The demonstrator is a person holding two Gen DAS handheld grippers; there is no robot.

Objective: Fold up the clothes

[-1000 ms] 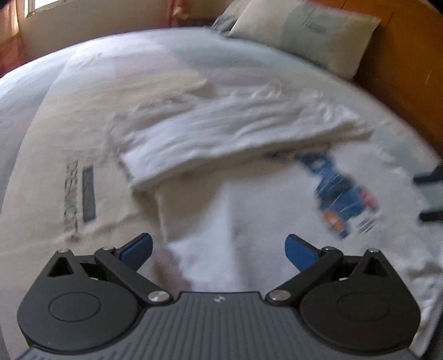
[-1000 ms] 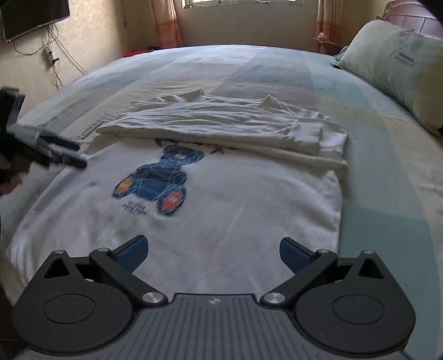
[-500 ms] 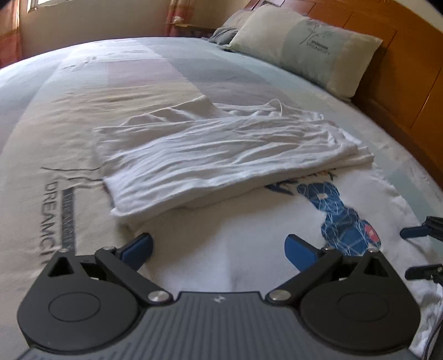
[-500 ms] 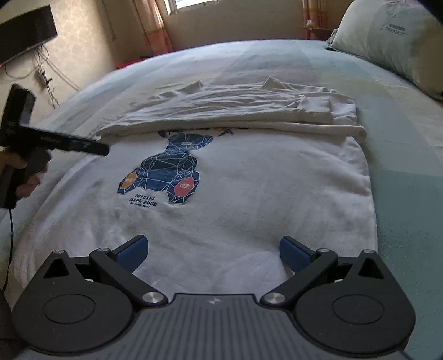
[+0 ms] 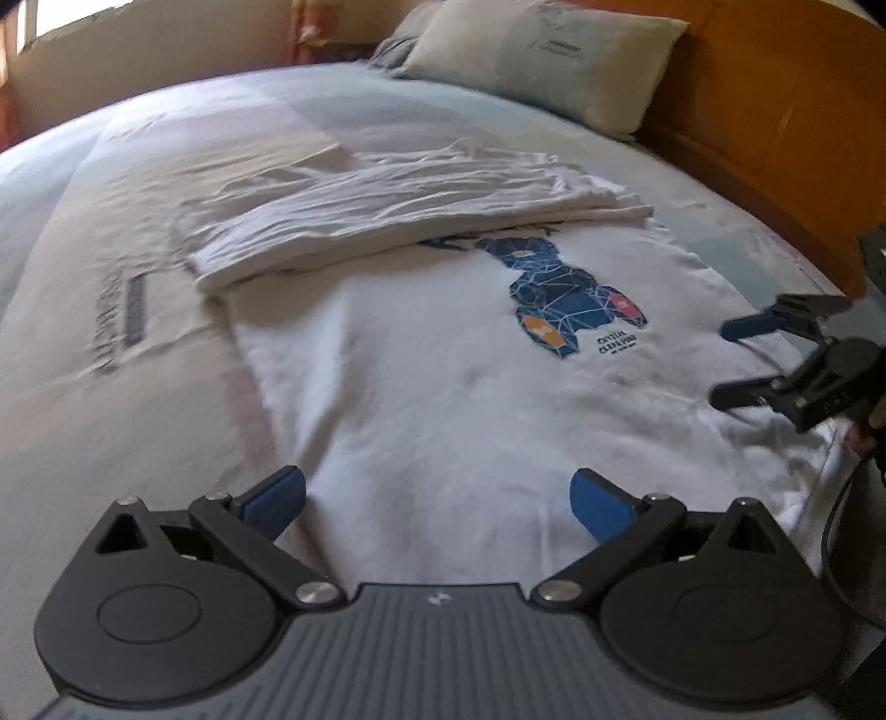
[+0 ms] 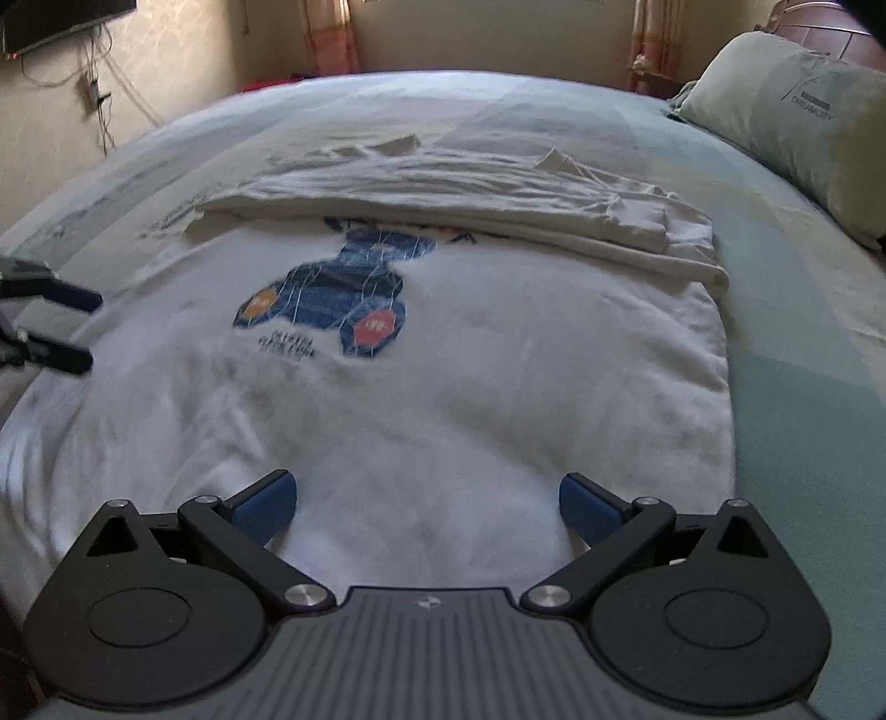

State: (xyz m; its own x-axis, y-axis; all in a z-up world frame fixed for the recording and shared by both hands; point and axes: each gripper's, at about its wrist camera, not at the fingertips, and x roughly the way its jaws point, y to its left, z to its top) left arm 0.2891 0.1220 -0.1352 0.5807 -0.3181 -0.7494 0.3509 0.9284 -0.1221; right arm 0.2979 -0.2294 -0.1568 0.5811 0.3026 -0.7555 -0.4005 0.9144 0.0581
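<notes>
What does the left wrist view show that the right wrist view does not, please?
Only the left wrist view shows the wooden headboard and the right gripper, open. Only the right wrist view shows the wall cables, the curtain and the left gripper, open. Both show the white shirt with its blue bear print, sleeves folded across, and the pillow.

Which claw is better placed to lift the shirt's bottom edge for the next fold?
Neither clearly: the left claw and right claw both hang open over the near part of the white bear-print shirt, one toward each side, so probably both together.
</notes>
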